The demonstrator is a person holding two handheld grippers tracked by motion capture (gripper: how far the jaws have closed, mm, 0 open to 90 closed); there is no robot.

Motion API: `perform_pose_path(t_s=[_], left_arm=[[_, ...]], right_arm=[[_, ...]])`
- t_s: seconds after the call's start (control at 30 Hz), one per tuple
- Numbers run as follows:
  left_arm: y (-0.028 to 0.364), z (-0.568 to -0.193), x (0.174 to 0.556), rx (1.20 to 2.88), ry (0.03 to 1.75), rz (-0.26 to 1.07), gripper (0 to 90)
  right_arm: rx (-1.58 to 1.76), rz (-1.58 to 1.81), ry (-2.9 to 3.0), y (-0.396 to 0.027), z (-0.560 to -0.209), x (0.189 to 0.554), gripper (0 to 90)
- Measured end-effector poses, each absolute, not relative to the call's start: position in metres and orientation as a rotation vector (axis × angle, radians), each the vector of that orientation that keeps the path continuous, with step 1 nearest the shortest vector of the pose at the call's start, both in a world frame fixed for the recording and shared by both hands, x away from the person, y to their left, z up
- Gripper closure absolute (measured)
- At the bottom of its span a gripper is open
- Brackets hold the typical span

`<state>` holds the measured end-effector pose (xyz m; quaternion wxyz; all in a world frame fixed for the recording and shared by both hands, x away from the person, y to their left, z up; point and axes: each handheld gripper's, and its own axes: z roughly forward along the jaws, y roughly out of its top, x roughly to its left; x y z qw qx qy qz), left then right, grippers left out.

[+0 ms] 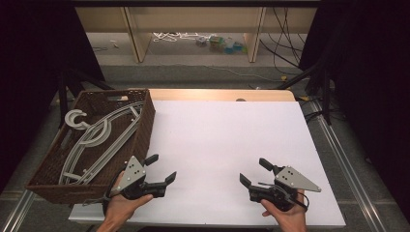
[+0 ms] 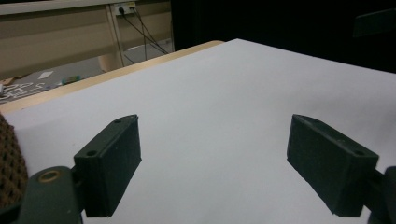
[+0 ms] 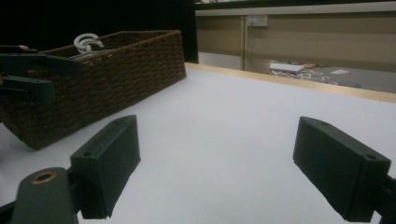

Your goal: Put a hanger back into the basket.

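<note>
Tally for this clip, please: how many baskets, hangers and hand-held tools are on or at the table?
Basket: 1
Grey hangers in the basket: at least 2, overlapping, so the exact count is unclear
Tools: 2, left tool and right tool, both open
Total: at least 5

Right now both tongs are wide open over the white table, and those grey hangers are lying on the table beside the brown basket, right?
Not quite. The hangers lie inside the brown wicker basket, not beside it, as the high view shows. The rest holds: the left tongs and right tongs are both wide open over the white table.
</note>
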<state>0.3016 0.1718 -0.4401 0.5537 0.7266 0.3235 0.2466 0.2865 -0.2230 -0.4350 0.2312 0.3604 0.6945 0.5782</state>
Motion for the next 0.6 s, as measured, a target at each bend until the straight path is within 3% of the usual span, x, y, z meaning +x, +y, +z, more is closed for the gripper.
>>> perform_pose_path(t_s=[0.6], left_arm=[[0.1754, -0.4391, 0.3011, 1.698, 0.778, 0.533, 17.0]], right_arm=[[0.999, 1.587, 1.918, -0.2219, -0.4355, 0.2856, 15.6]])
